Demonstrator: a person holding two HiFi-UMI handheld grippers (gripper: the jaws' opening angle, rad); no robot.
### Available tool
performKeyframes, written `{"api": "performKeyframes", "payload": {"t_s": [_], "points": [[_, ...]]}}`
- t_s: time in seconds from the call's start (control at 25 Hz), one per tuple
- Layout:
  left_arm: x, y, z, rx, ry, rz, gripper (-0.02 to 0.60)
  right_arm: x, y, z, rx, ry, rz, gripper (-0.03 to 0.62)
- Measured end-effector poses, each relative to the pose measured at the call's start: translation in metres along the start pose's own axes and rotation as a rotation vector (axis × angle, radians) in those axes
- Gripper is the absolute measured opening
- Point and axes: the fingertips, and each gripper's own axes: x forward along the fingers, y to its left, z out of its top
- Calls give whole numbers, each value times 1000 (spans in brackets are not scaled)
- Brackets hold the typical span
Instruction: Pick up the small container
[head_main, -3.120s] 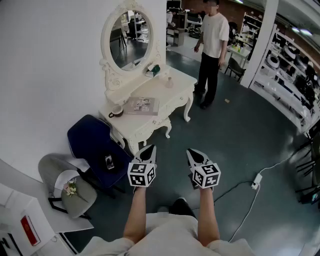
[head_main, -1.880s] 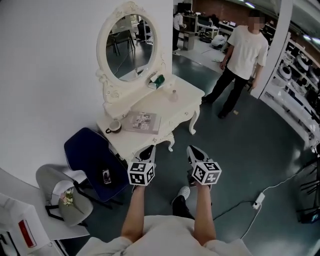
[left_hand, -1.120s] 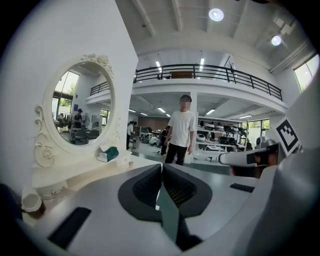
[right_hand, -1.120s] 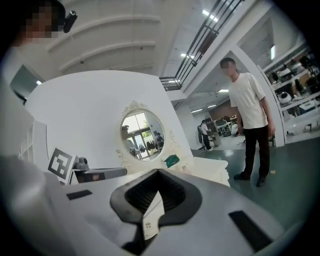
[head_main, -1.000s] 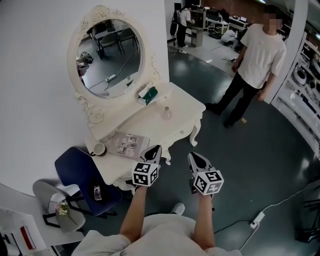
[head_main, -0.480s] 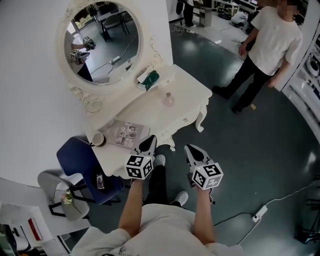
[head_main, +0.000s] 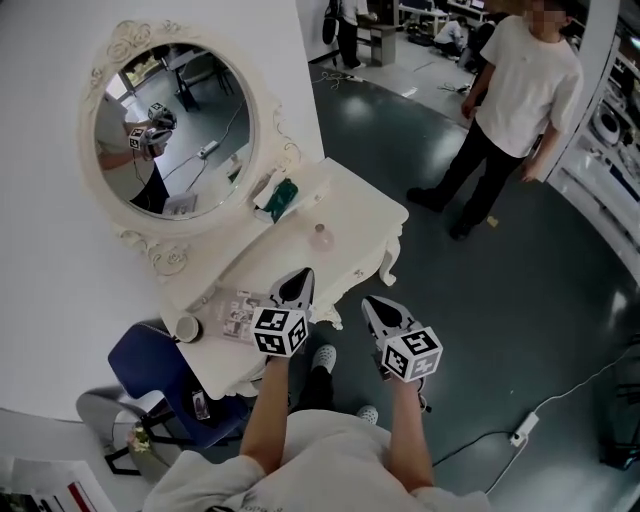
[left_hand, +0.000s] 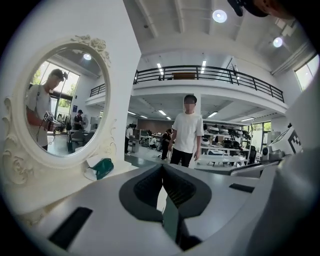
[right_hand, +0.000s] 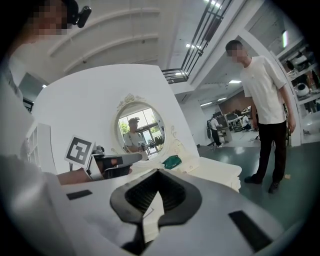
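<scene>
The small container (head_main: 321, 237), a pale pink bottle-like pot, stands upright near the middle of the white dressing table (head_main: 365, 210). My left gripper (head_main: 297, 282) is shut and empty over the table's front edge, a short way short of the container. To its right, my right gripper (head_main: 378, 308) hangs off the table above the floor, jaws together with nothing in them. In the left gripper view the shut left gripper (left_hand: 162, 167) points at the table, and the right gripper (right_hand: 159, 172) does the same in its own view. Neither gripper view shows the container.
An oval mirror (head_main: 165, 115) backs the table, with a green tissue box (head_main: 283, 198) below it. A magazine (head_main: 237, 308) and a cup (head_main: 187, 327) lie at the table's left end. A blue chair (head_main: 160, 372) stands lower left. A person (head_main: 510, 90) stands on the floor to the right.
Both grippers have moved forward toward the dressing table. The left one now reaches over its front edge. The table and mirror appear closer and more to the left.
</scene>
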Motion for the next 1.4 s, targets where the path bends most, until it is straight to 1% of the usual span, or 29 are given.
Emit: {"api": "performKeyframes", "payload": {"t_s": [0.2,0.36,0.44,0.6,0.72,0.84,0.96,1.12,1.24,1.4], "points": [[50,26,32,39,-8,-43,28,34,-26,30,-24,-23,-41,14],[81,46,49,71,-23,-95,28,52,-45,53,-33,-91,-124,15],[100,53,57,114,-15,-135,28,63,-54,62,-25,-108,-148,15],[130,69,67,209,21,-215,28,84,-66,64,-16,-84,-180,15],[149,82,72,243,29,-267,28,93,-75,66,-16,-90,-221,15],[168,92,66,261,38,-310,28,96,-84,72,-31,-118,-290,15],[182,102,52,251,55,-346,28,102,-87,69,-28,-101,-311,15],[201,106,30,215,66,-388,28,112,-92,66,-39,-82,-337,15],[203,112,5,199,102,-405,28,121,-89,55,-24,-74,-359,15],[206,126,-25,191,148,-403,28,137,-84,42,-65,-32,-388,15]]}}
